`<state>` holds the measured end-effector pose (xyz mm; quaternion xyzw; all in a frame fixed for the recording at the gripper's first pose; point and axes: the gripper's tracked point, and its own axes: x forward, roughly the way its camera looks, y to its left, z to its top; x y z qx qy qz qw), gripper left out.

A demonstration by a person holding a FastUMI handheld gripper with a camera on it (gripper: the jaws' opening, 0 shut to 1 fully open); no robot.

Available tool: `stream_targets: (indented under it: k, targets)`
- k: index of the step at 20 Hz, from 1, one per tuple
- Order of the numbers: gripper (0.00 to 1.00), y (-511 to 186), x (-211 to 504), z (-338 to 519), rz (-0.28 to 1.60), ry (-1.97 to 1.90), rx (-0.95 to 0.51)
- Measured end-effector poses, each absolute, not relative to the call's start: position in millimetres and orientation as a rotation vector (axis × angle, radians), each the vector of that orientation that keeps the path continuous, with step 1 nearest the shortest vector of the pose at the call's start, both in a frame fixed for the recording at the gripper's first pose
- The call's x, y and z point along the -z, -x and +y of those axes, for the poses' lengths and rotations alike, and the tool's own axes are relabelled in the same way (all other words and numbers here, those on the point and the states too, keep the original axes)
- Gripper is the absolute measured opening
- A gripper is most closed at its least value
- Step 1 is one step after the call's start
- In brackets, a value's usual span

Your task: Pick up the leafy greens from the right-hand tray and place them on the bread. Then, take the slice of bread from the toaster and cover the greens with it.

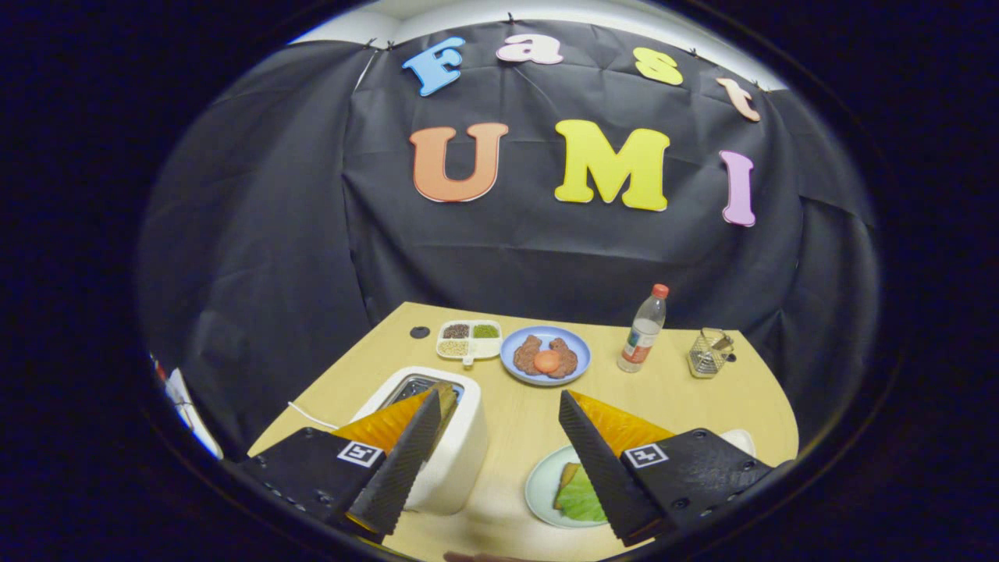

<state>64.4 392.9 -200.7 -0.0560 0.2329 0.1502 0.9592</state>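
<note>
Gripper view: hand-held gripper (499, 406) open above table; toaster (449, 445) left, blue plate (511, 367) beyond.

The gripper (499, 406) has two wedge-shaped fingers that taper to points, spread wide apart with nothing between them. Each finger's inner face is a black pad (406, 460) with fine ridged texture running along its length. The outer side of each finger is translucent orange plastic (624, 425) with faint ribbing. Behind the fingers sit matte black blocks (695, 468), each dotted with small dark screws and carrying a white square tag (645, 455) printed with a black marker pattern.
</note>
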Motion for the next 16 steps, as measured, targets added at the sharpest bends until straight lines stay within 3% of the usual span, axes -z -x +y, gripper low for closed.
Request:
stream_targets:
  k: [7, 11, 14, 15, 16]
  targets:
    - [0.96, -69.4, 234.5, 443.2, 0.561, 0.082, -0.222]
    - [0.91, -68.5, 256.4, 459.4, 0.622, 0.109, -0.221]
    - [0.77, -76.7, 270.6, 463.2, 0.675, 0.096, -0.19]
    - [0.76, -80.2, 274.7, 463.2, 0.693, 0.098, -0.178]
    - [0.67, -84.6, 278.2, 462.6, 0.706, 0.097, -0.164]
